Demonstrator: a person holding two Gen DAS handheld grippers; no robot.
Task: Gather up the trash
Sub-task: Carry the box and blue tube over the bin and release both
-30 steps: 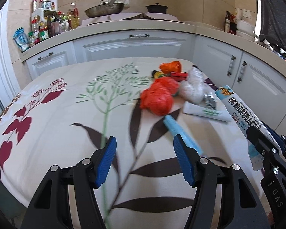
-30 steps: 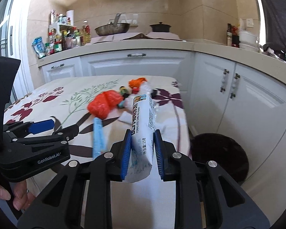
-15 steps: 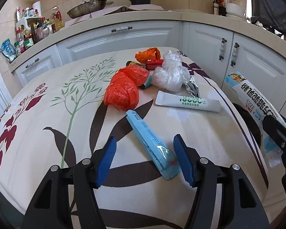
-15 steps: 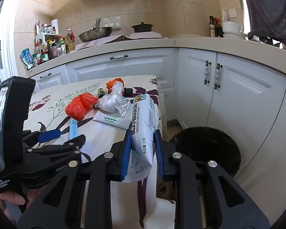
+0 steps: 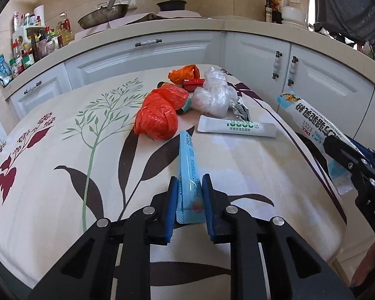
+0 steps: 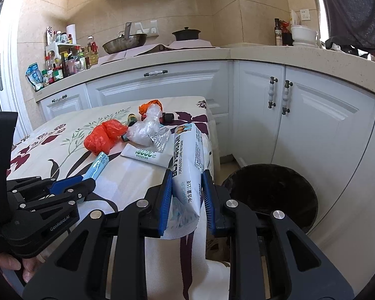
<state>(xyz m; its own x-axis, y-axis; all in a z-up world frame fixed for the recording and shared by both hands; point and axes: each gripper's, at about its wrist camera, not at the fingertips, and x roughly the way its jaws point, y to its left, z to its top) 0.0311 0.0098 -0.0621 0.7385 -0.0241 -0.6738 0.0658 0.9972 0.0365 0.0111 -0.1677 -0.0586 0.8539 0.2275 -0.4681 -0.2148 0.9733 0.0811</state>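
A long blue packet point(image 5: 187, 155) lies on the floral tablecloth point(image 5: 62, 162). My left gripper point(image 5: 189, 182) has its near end between the jaws, which are closing, and the blue pads touch both its sides. In the right wrist view, my right gripper point(image 6: 186, 175) is shut on a white-and-blue packet point(image 6: 187, 150), held over the table's right edge. That packet point(image 5: 305, 117) also shows at the right of the left wrist view. A black bin point(image 6: 270, 190) stands on the floor just right of the table, below my right gripper.
Beyond the blue packet lie an orange bag point(image 5: 157, 117), a clear plastic bag point(image 5: 212, 95), a white sachet point(image 5: 237, 126), a foil blister point(image 5: 240, 107) and a smaller orange bag point(image 5: 185, 73). White cabinets point(image 6: 300, 115) wrap the back and right. A hand point(image 6: 10, 265) holds the left gripper.
The left jaws stood wide open around the blue packet and have now closed onto its end. The right gripper kept hold of its packet, and its view now takes in the whole bin.
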